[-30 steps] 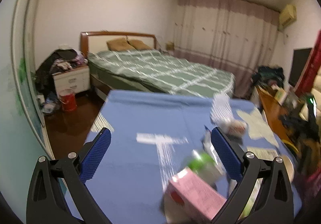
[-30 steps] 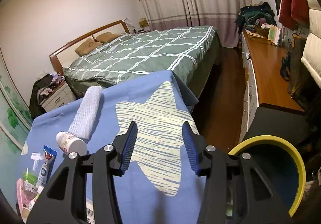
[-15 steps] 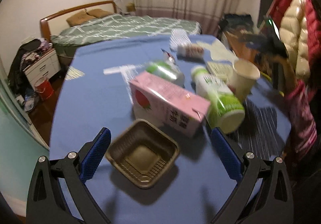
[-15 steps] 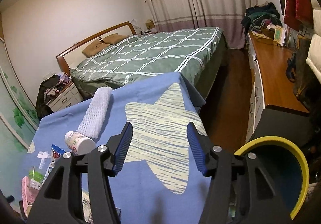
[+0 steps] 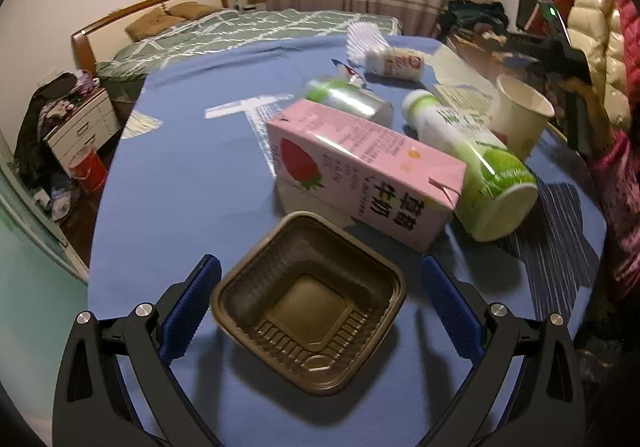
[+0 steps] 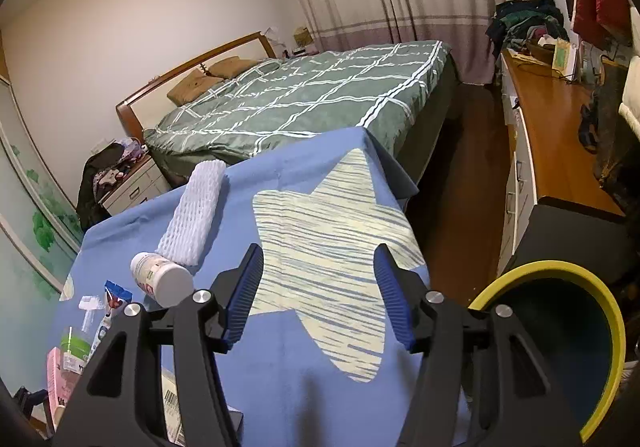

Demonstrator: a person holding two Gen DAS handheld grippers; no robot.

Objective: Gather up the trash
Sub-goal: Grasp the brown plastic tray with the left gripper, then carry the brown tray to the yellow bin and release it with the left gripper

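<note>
Low in the left wrist frame, brown plastic tray (image 5: 308, 321) between spread left gripper (image 5: 316, 307) fingers, untouched, right gripper (image 6: 318, 297) open over blue tablecloth (image 6: 280, 387)

The pink carton (image 5: 362, 171) lying on its side carries large Chinese characters on its near face, reading 草莓牛奶, beside a picture of a strawberry; the smaller print along its top face is too fine to read. The green and white bottle (image 5: 472, 163) next to it bears green characters that are blurred. The small white bottle (image 5: 394, 63) has red lettering, unreadable. A barcode label (image 6: 173, 407) shows by the right gripper, its digits illegible.
</note>
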